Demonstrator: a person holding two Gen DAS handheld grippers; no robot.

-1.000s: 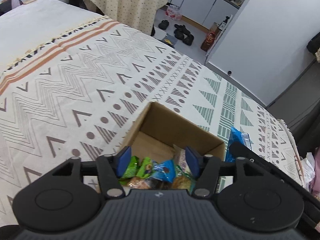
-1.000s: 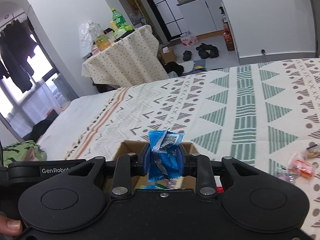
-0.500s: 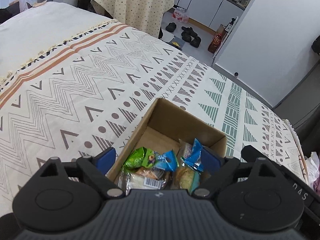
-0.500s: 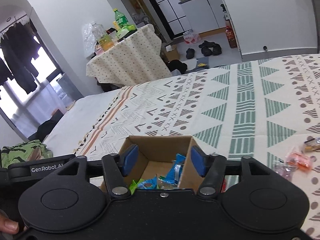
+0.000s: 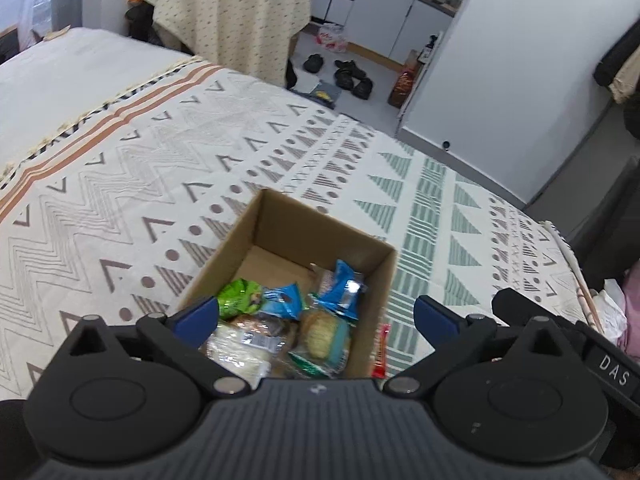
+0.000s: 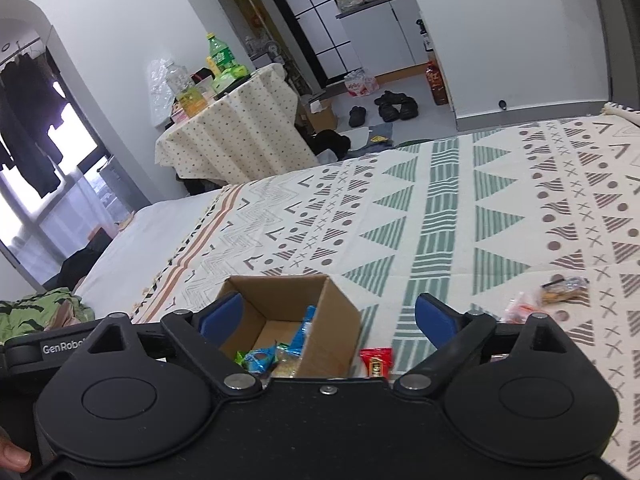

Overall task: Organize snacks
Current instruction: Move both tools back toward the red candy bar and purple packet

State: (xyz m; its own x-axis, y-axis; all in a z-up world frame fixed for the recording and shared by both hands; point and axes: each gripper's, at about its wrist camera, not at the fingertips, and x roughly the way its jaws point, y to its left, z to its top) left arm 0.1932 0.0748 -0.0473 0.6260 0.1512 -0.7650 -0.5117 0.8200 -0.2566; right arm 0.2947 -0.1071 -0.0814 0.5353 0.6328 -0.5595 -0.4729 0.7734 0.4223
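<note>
Both your grippers are hanging over the cardboard box (image 5: 280,236) on the patterned bedspread (image 5: 120,184); your left gripper (image 5: 316,314) has just been opening and its blue pads are spread wide with nothing pinched between them; same deal with your right gripper (image 6: 328,316), jaws just been opening, nothing gripped. Looking down from the left wrist, the box is sitting open with a little heap of snacks at its near end: a green packet (image 5: 240,294), a blue packet (image 5: 286,298) beside it, another blue wrapper (image 5: 342,288) lying against the right wall, a round biscuit pack (image 5: 322,334) and a clear-wrapped one (image 5: 236,350) under them; the far part of the box floor is bare cardboard. A red snack bar (image 6: 376,360) lies on the bedspread just outside the box's right wall; from the right wrist you can also see 2 or so loose packets (image 6: 564,286) further off to the right on the cover, well apart from the box.
</note>
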